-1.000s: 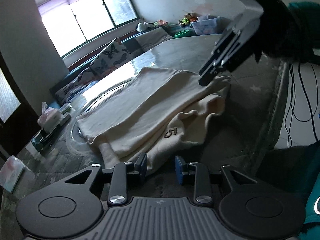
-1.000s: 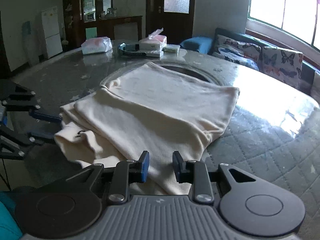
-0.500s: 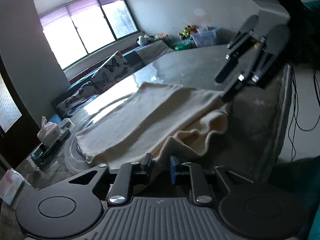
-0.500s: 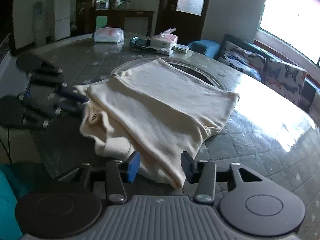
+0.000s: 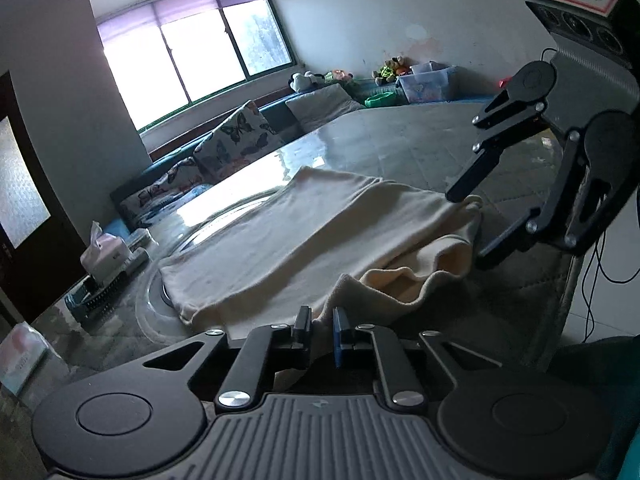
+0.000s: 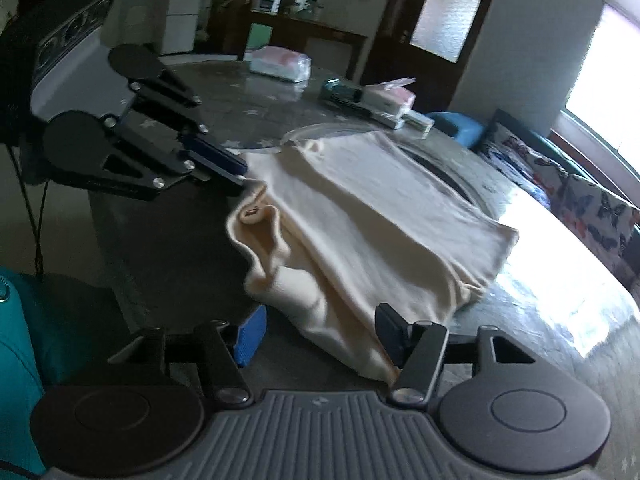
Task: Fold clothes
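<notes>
The cream knitted garment, partly folded, lay on the grey quilted, star-printed worktop, its long axis running away from the near edge toward the glass turntable. Its loose near end sat directly ahead of both tools. The left gripper had its jaws nearly shut, pinching one near corner of cloth. The right gripper was at the other near corner; its jaws had just been opening and stood wide, the fabric edge lying between them, unpressed. Beyond lay a white tissue box and wrapped packets, with a butterfly-cushioned sofa under the bright window.
</notes>
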Demonstrator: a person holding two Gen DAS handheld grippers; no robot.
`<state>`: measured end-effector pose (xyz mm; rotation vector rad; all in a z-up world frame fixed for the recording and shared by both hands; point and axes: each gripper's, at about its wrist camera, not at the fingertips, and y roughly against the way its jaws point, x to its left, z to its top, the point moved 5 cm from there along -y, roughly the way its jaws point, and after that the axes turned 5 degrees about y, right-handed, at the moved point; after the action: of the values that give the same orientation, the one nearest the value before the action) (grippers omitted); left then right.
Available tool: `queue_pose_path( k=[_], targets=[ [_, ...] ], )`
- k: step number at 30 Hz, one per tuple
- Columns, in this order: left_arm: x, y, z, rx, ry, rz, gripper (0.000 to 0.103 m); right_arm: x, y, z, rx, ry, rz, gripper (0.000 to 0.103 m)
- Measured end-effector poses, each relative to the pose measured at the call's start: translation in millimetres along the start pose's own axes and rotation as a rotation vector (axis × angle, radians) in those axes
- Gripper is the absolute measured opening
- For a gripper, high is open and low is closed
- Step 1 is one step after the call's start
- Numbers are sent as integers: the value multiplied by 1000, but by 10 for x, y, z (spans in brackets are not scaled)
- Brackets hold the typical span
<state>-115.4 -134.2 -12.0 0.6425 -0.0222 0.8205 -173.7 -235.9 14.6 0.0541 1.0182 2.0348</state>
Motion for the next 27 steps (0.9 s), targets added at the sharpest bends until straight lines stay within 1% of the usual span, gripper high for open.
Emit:
queue_pose_path(
  k=[1, 4, 5, 6, 7, 8, 10, 14, 15, 16, 17, 18, 20, 24, 25, 27],
  targets=[
    [-6, 10, -10, 2, -5, -5, 15, 20, -14, 4, -2, 4, 6, 55],
    [-39, 40, -49, 8, -33, -18, 19, 67, -61, 36, -9, 19, 17, 48],
    [-54, 48, -65, 9, -45, -22, 22, 64, -68, 49, -12, 16, 19, 45],
    [-69, 56, -80, 10, -58, -27, 24, 56, -75, 64, -14, 11, 21, 38],
    [-84, 64, -95, 11, -70, -31, 27, 49, -82, 79, -17, 7, 24, 35],
    [-106, 69, -107, 8, -86, -35, 32, 34, -81, 91, -19, 0, 23, 34],
    [-153, 76, -131, 1, -121, -41, 32, -1, -71, 112, -23, -15, 20, 32],
    [-225, 63, -149, -22, -172, -46, 31, -49, -57, 120, -23, -45, 27, 32],
    [-237, 53, -147, -30, -180, -46, 29, -48, -54, 118, -22, -44, 28, 32],
    [-231, 44, -136, -36, -174, -44, 23, -48, -47, 114, -22, -47, 29, 34],
    [-221, 35, -124, -40, -165, -41, 11, -47, -37, 105, -20, -47, 31, 36],
    [-194, 31, -99, -45, -144, -38, 11, -45, -25, 94, -18, -47, 32, 44],
    [-92, 43, -12, -62, -82, -33, 9, -44, 2, 74, -19, -42, 33, 52],
    [160, 51, 211, -94, 67, -31, 8, -42, 5, 27, -14, -18, 24, 54],
    [214, 36, 262, -97, 96, -33, 8, -50, -20, 26, -16, -12, 14, 59],
    [301, -12, 340, -99, 133, -32, 8, -71, -82, 29, -23, -1, -10, 61]
  ],
)
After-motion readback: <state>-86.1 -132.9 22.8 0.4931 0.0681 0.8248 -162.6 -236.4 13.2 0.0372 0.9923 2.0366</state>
